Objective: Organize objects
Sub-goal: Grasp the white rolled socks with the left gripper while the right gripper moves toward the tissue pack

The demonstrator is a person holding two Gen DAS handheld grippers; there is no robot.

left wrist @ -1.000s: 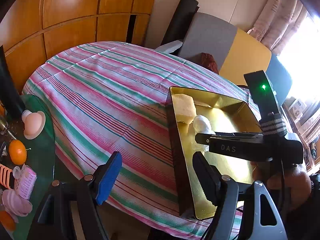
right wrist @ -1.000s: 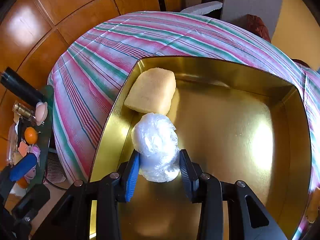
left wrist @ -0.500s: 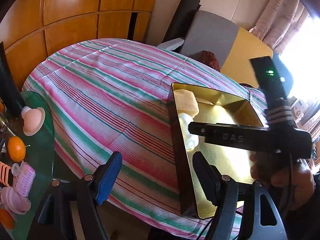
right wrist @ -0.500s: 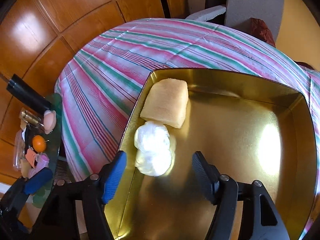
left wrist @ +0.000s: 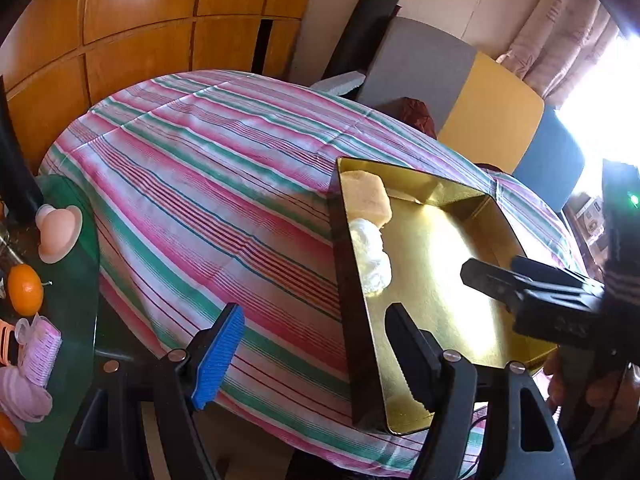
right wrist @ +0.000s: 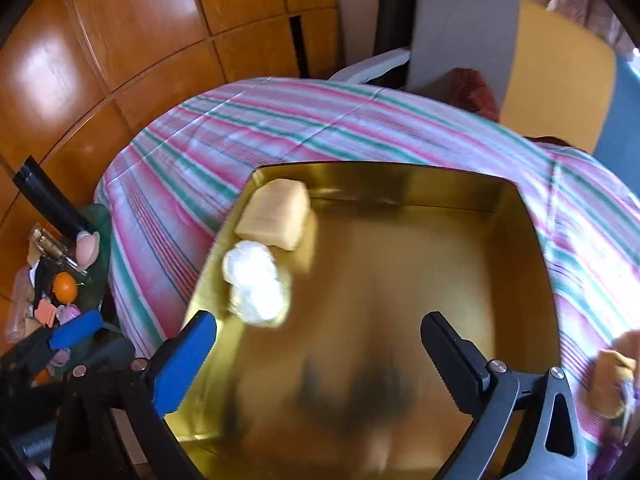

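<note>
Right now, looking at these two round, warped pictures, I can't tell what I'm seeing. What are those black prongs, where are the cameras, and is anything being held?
There is no robot here: a person holds a hand-operated two-finger gripper in each hand. Each has a wide-angle camera looking along its fingers, which is why the pictures bend.

One picture comes from the left gripper, open and empty, with one finger over the striped tablecloth. It also shows the other tool at the right.

The other picture comes from the right gripper, also open and empty, above a gold tray.

In the tray lie a yellow sponge and a crumpled clear plastic bag, touching each other. On a green side table to the left sit an orange and small pink items.
</note>
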